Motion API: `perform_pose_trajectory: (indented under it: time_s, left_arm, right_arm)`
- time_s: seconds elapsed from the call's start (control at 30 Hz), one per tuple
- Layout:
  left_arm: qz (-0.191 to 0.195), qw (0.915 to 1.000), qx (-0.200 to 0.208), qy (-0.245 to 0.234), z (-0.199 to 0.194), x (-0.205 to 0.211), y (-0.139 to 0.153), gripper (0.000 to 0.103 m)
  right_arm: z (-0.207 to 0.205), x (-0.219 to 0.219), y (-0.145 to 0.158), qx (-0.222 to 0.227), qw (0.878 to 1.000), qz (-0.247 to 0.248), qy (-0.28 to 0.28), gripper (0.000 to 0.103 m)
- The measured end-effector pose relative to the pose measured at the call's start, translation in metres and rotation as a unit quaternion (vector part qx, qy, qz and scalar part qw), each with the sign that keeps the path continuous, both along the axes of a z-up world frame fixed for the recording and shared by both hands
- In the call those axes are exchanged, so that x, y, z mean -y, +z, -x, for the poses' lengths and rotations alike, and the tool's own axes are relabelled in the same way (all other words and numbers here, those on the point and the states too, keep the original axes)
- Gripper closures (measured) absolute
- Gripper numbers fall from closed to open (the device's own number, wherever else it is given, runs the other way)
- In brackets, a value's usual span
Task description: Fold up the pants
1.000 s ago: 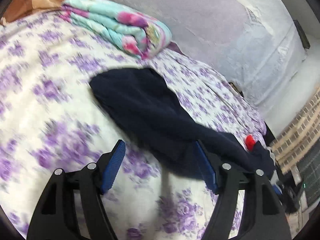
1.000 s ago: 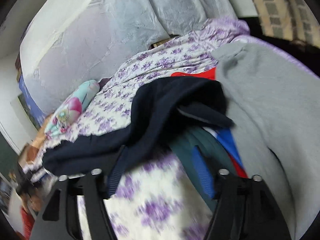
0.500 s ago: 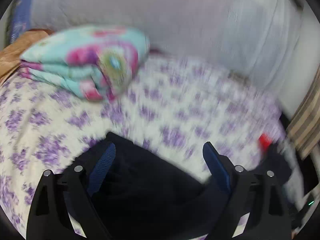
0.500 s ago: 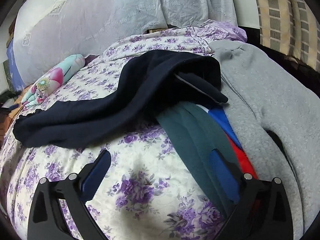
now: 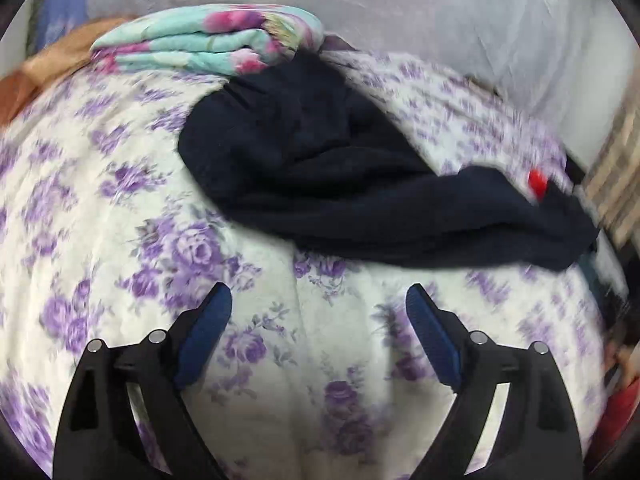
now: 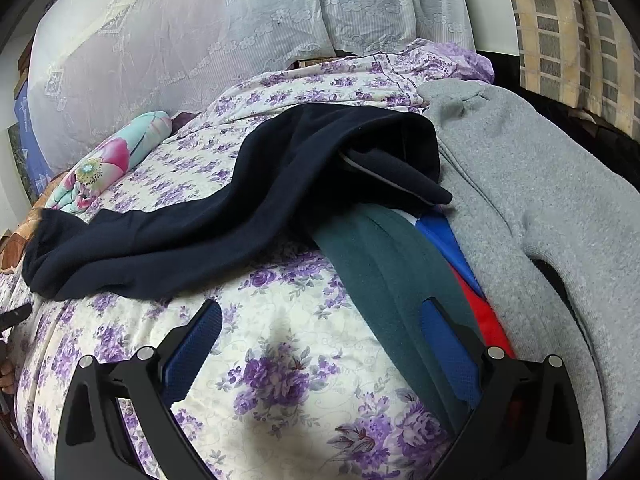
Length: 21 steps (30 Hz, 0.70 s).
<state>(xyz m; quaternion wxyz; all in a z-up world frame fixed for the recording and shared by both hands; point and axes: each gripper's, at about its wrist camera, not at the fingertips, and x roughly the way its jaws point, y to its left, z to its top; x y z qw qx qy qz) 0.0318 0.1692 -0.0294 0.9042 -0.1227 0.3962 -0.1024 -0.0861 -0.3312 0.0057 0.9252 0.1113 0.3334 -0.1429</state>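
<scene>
Dark navy pants (image 5: 320, 168) lie rumpled across the purple-flowered bedsheet (image 5: 120, 248), stretched from near the folded quilt to the right. In the right wrist view the pants (image 6: 240, 216) run from lower left up to the waistband at the clothes pile. My left gripper (image 5: 319, 300) is open and empty, above the sheet just in front of the pants. My right gripper (image 6: 322, 316) is open and empty, over the sheet and the edge of a dark green garment (image 6: 384, 272).
A folded turquoise and pink quilt (image 5: 208, 44) sits at the head of the bed. A pile at the right holds a grey garment (image 6: 540, 208), a blue one (image 6: 440, 236) and a red one (image 6: 484, 316). A lace-covered wall (image 6: 200, 40) stands behind.
The left gripper swung and pulled back, so the pants now lie ahead of its fingers instead of under them. The right gripper drew back slightly from the pants; both stay open.
</scene>
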Motion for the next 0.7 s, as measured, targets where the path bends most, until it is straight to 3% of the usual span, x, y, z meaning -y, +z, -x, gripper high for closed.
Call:
perform_pose_trajectory:
  time_s: [0.03, 0.27, 0.47, 0.53, 0.6, 0.67, 0.7]
  left_arm:
    - [0.024, 0.9997, 0.002, 0.007, -0.002, -0.005, -0.002, 0.013]
    - [0.082, 0.995, -0.013, 0.056, -0.045, -0.022, -0.003, 0.01]
    - [0.06, 0.9958, 0.003, 0.07, -0.063, -0.01, 0.005, 0.012]
    - [0.058, 0.996, 0.014, 0.067, -0.057, -0.01, 0.005, 0.016]
    - [0.064, 0.9956, 0.017, 0.066, -0.055, -0.011, 0.005, 0.022]
    - [0.066, 0.9954, 0.018, 0.067, -0.054, -0.013, 0.004, 0.027]
    - [0.068, 0.9952, 0.019, 0.068, -0.053, -0.014, 0.004, 0.03]
  right_arm:
    - [0.0, 0.0, 0.0, 0.0, 1.0, 0.0, 0.0, 0.003]
    - [0.0, 0.001, 0.001, 0.002, 1.0, 0.0, 0.001, 0.003]
    - [0.011, 0.002, 0.016, 0.055, 0.998, -0.025, 0.007, 0.004]
    - [0.015, 0.0, 0.028, 0.092, 0.994, -0.055, 0.03, 0.004]
    - [0.01, -0.001, 0.035, 0.095, 0.993, -0.06, 0.029, 0.004]
    - [-0.003, 0.004, 0.037, 0.087, 0.994, -0.063, 0.022, 0.014]
    - [-0.009, 0.009, 0.036, 0.082, 0.994, -0.065, 0.012, 0.026]
